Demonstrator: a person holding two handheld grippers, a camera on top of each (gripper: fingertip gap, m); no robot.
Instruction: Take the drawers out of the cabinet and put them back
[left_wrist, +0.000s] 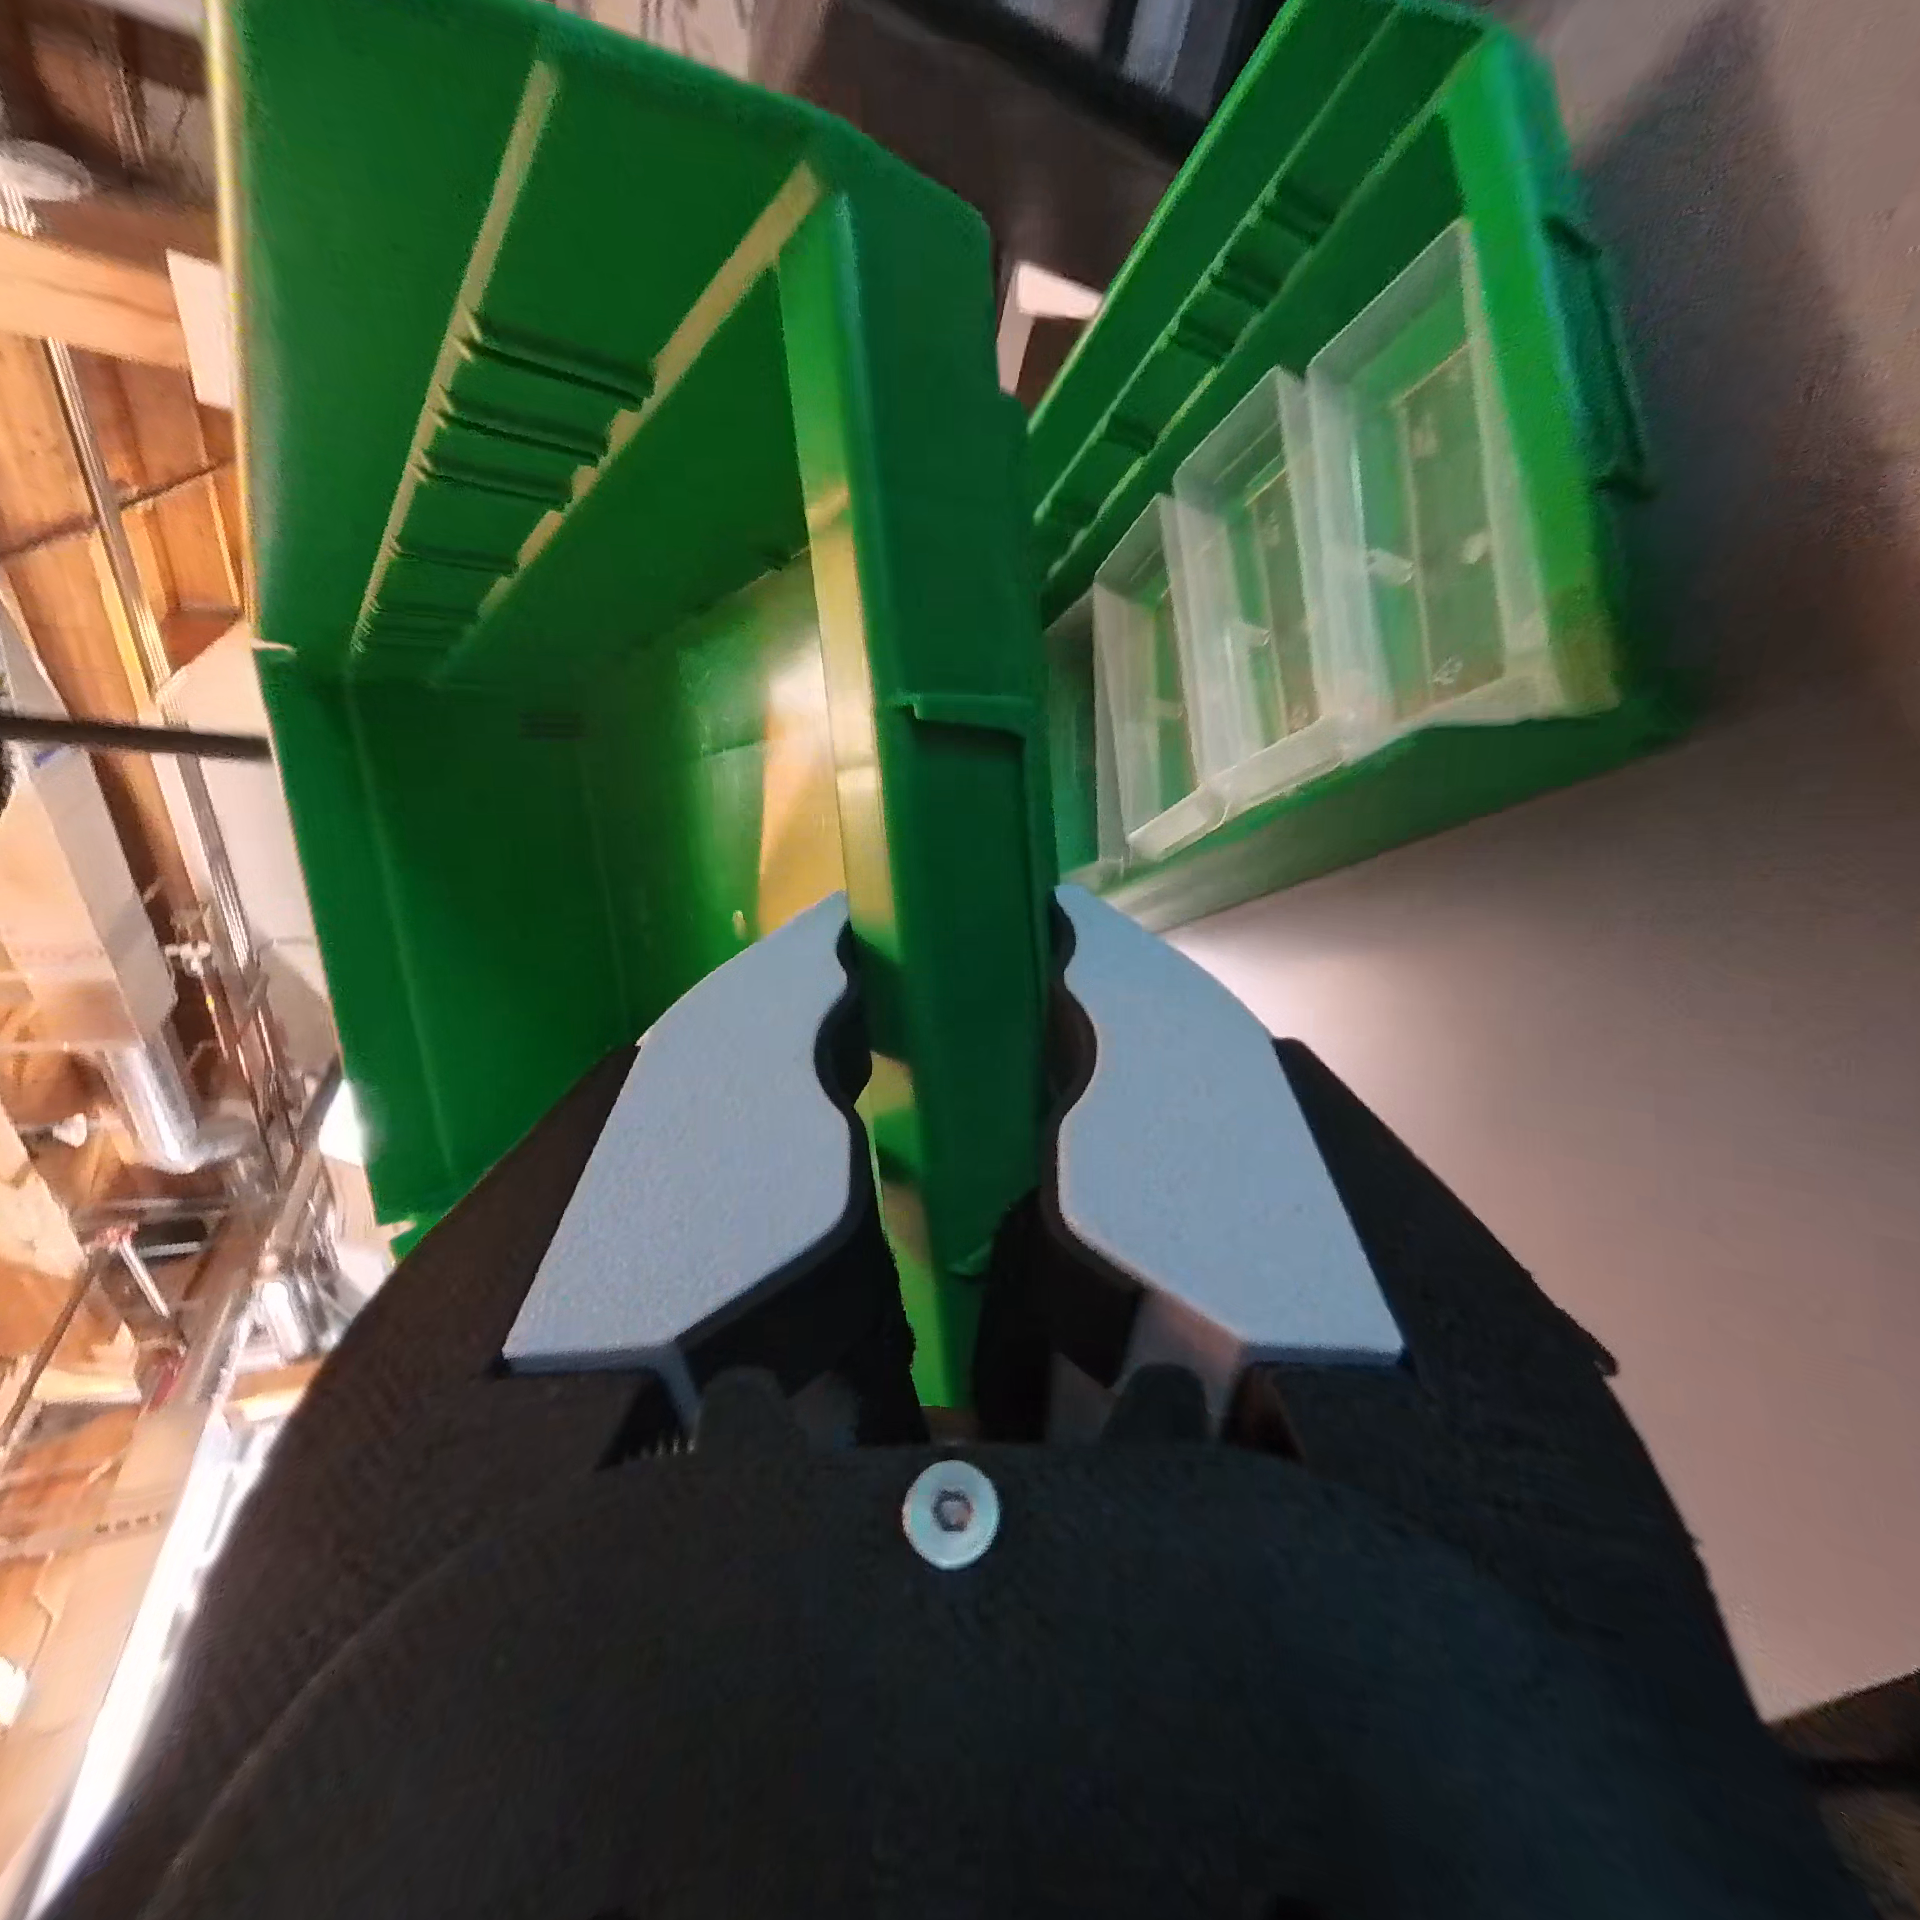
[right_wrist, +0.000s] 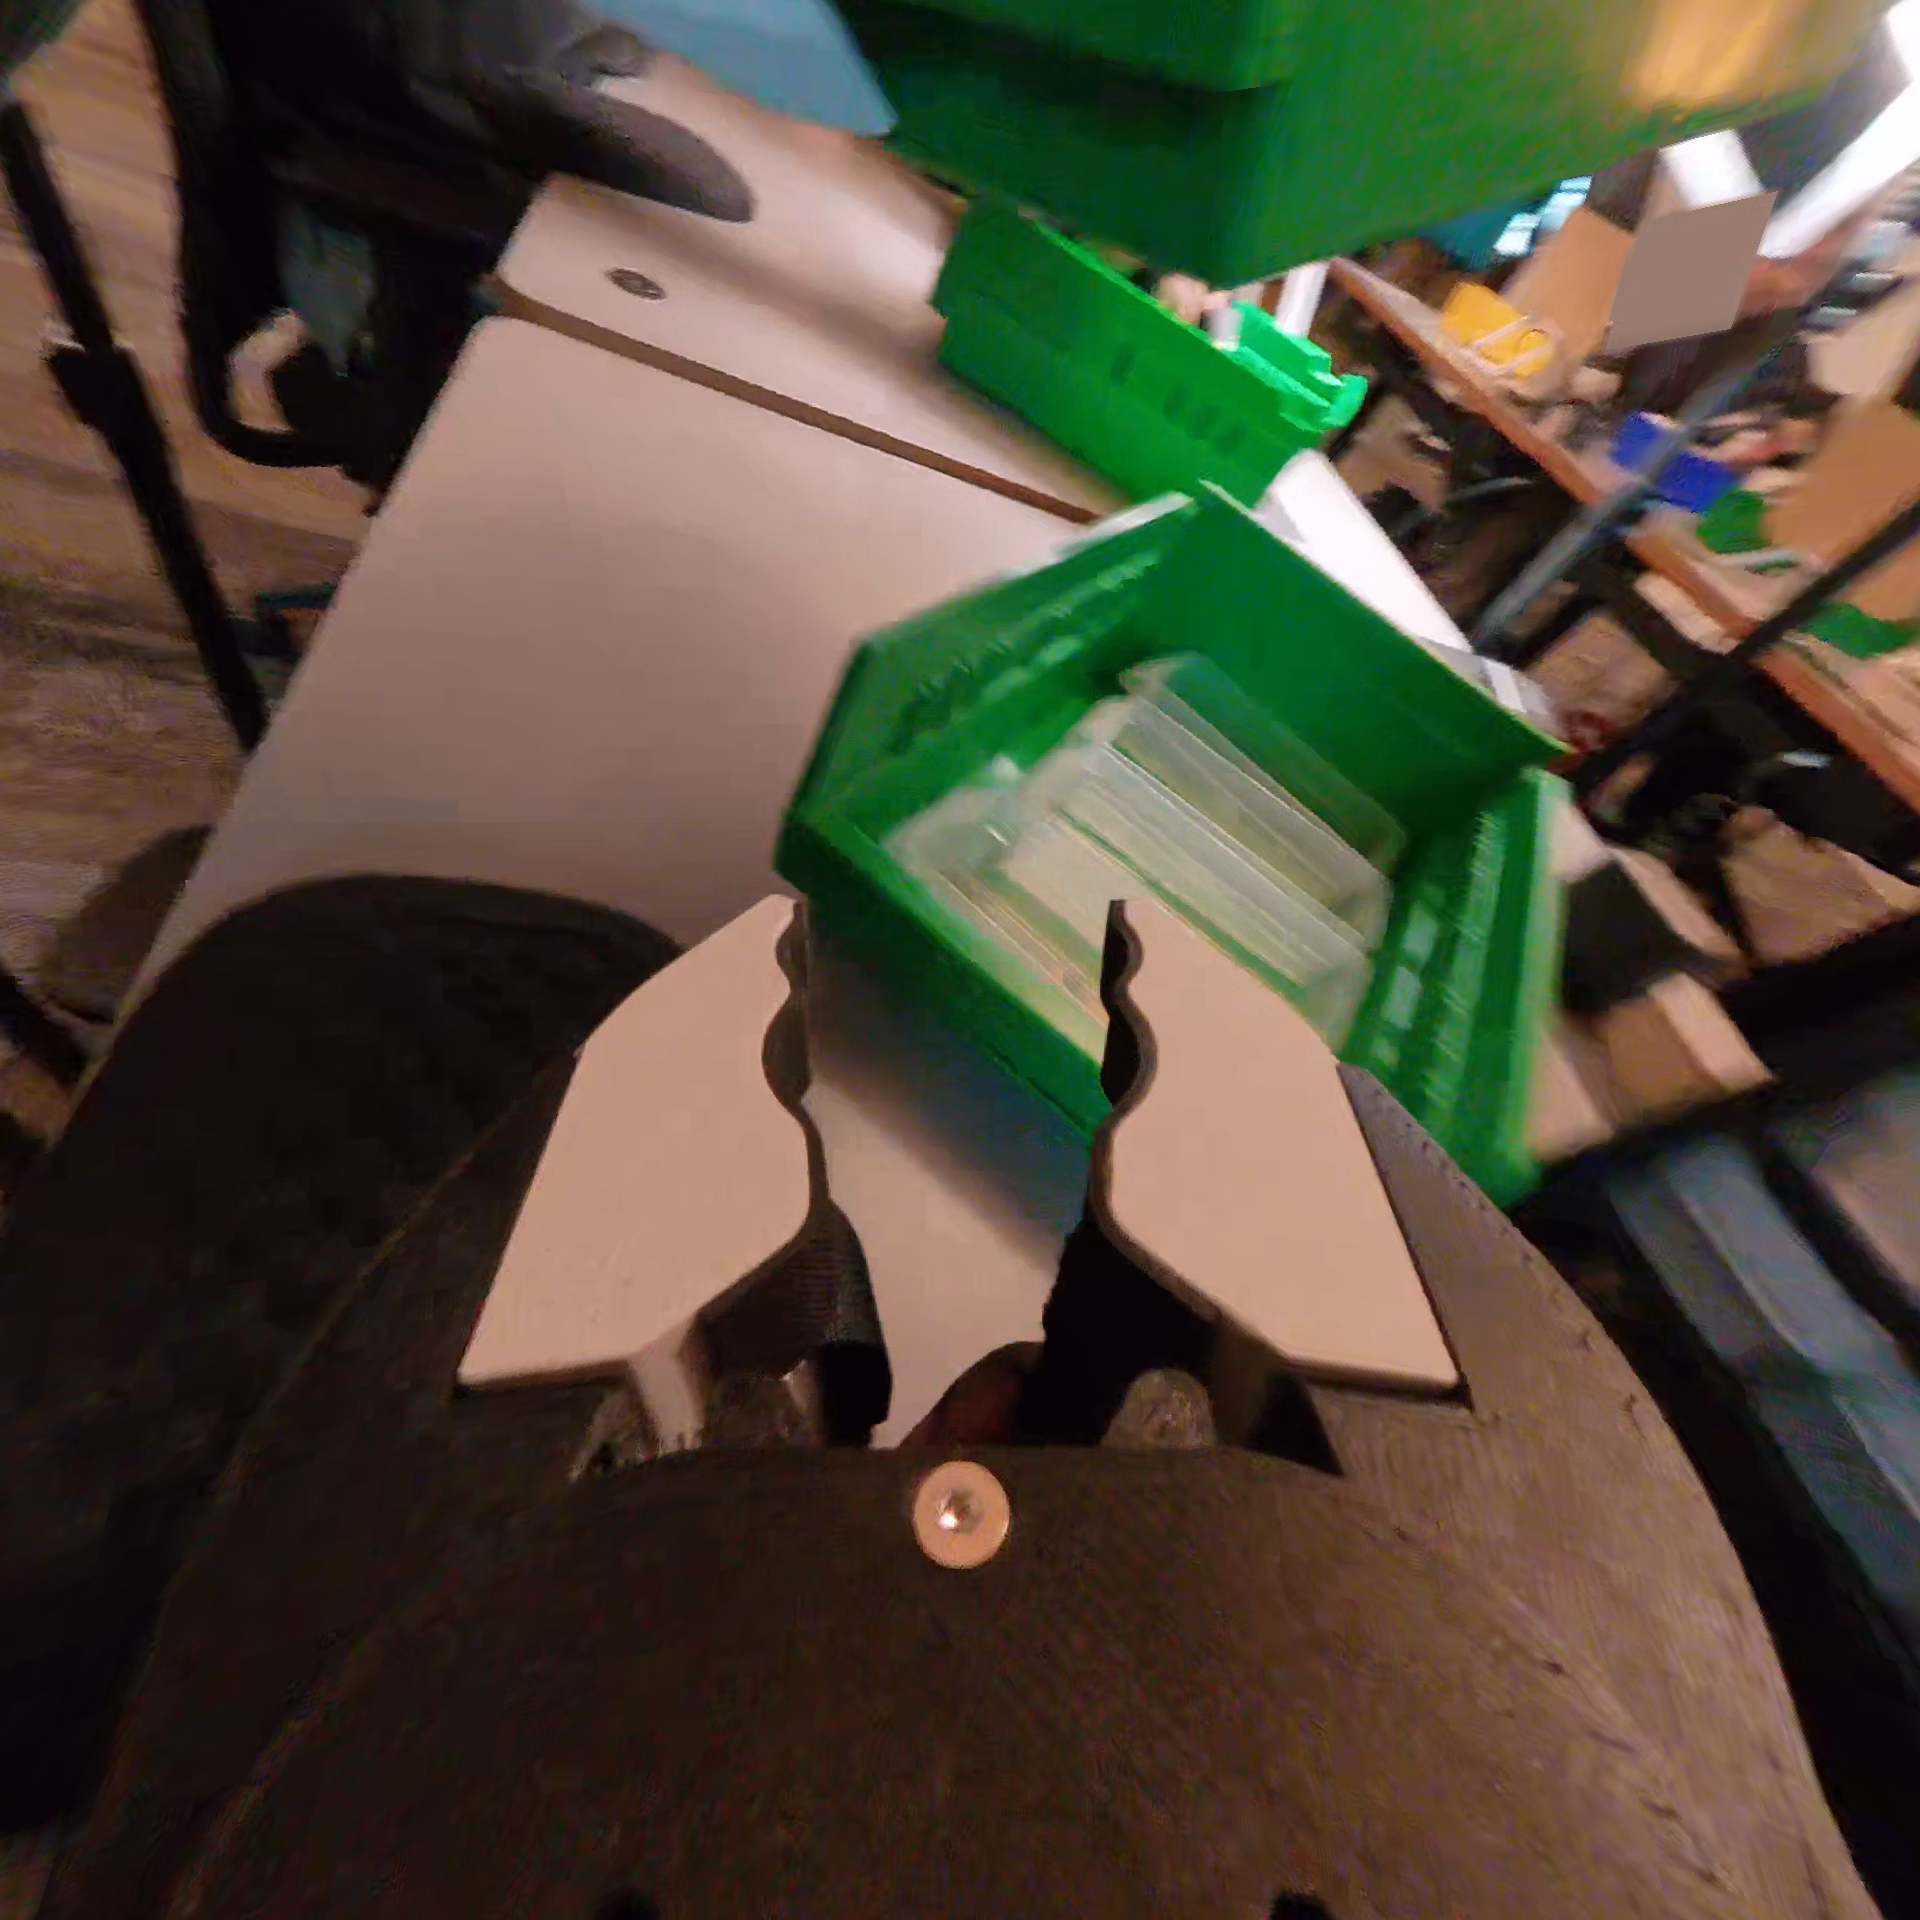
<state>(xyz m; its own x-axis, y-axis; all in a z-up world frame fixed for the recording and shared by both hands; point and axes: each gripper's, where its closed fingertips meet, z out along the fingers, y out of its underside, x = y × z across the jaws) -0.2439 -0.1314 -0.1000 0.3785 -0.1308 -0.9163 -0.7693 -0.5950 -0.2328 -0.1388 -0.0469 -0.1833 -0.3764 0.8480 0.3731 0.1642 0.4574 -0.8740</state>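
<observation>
1. The left claw (left_wrist: 954, 940) was clamped on one wall of an empty green cabinet shell (left_wrist: 582, 499), one grey finger (left_wrist: 717, 1122) inside the shell and the other outside it.
2. In the left wrist view that shell appeared held up off the bench (left_wrist: 1558, 1195), its open face toward the camera, with ribbed slots along its inner wall and no drawers in it.
3. Beside it, a second green cabinet (left_wrist: 1507, 436) lay on the bench, with clear plastic drawers (left_wrist: 1382, 499) sitting in a row inside.
4. The right claw (right_wrist: 954, 914) was open and held nothing; bare bench surface showed in the gap between its grey fingers (right_wrist: 665, 1164).
5. Just beyond the right claw's tips, the cabinet with the clear drawers (right_wrist: 1195, 821) rested near the bench (right_wrist: 582, 623) edge, its open face up and tilted toward the camera.
6. Another green piece (right_wrist: 1122, 364) lay farther back on the bench, and a green body (right_wrist: 1299, 114), blurred, hung across the top of the right wrist view.
7. A dark chair (right_wrist: 436, 125) stood at the far left beside the bench.
</observation>
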